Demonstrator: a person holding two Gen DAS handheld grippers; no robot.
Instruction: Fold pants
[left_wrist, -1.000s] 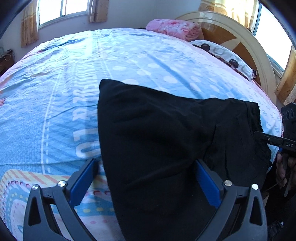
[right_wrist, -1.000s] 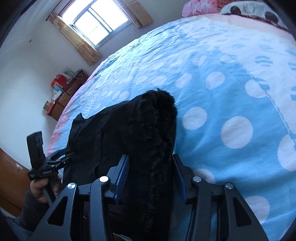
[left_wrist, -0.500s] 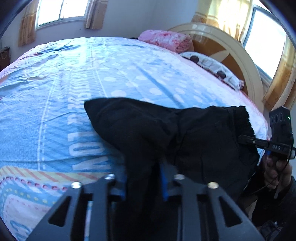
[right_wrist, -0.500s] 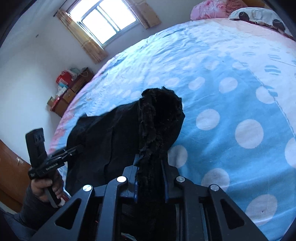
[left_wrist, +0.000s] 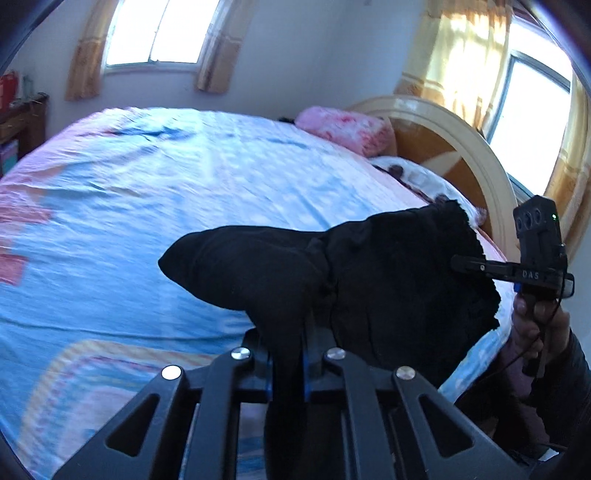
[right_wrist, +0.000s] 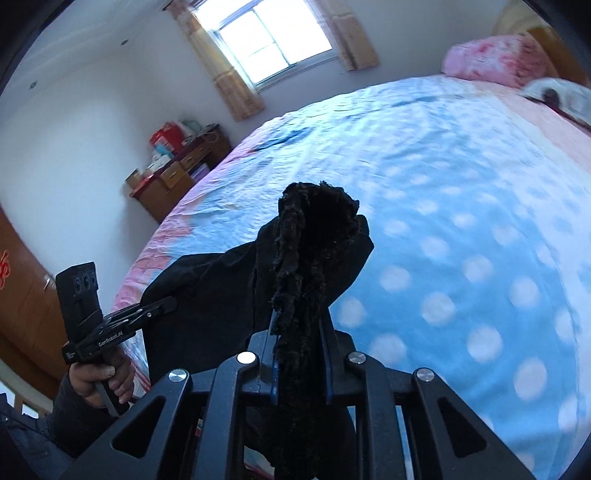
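Black pants (left_wrist: 369, 280) hang bunched between both grippers, lifted above the near edge of the bed (left_wrist: 155, 206). Left gripper (left_wrist: 287, 363) jaws pressed together, pinching a fold of the pants; cloth spills forward over the fingers. Right gripper (right_wrist: 300, 363) jaws also squeezed onto the pants, gripping the fuzzy waistband end that sticks up in front of it. Blue polka-dot sheet (right_wrist: 461, 229) covers the bed under the pants. Pink pillow (left_wrist: 349, 129) lies at the far end by the headboard (left_wrist: 476, 155). Window (right_wrist: 271, 35) behind, wooden dresser (right_wrist: 173, 177) by the wall.
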